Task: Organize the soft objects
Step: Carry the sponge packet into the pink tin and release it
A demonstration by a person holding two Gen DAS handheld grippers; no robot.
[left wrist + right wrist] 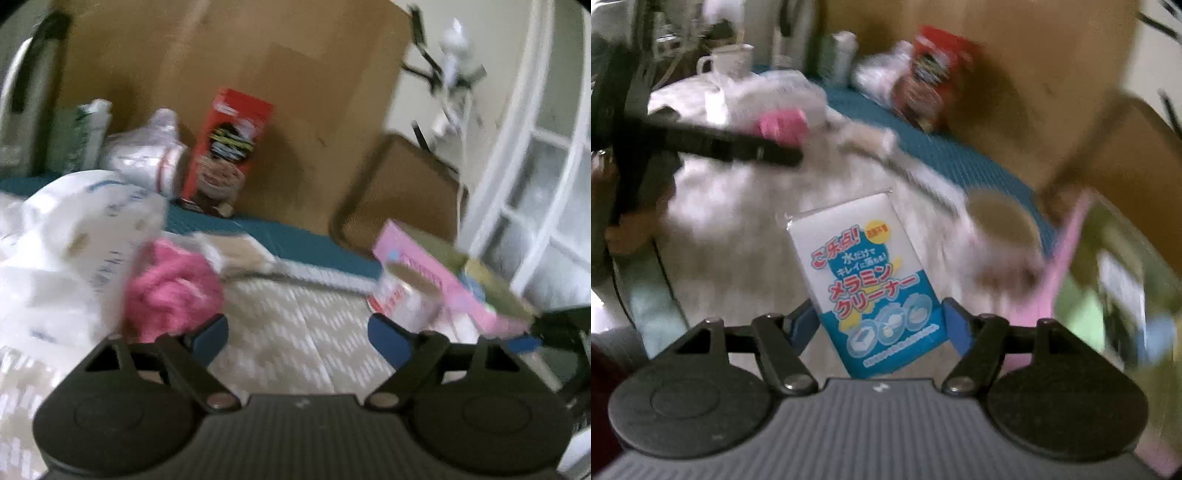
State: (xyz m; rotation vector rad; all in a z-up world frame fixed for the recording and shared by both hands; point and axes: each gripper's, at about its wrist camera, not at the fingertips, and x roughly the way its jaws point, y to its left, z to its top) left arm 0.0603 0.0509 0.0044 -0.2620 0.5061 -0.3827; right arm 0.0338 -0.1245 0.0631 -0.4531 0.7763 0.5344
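Red box (227,147) print blurred

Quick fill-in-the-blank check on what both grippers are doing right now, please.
1. The right gripper holds a white and blue ____.
2. The left gripper is open and holds ____.
3. The fluffy cloth ahead of the left gripper is ____ in colour.

Missing words: sponge pack; nothing; pink

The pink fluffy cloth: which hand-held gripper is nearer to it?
Left. The left hand-held gripper is open just beside the pink fluffy cloth. The right hand-held gripper holds a sponge packet farther away.
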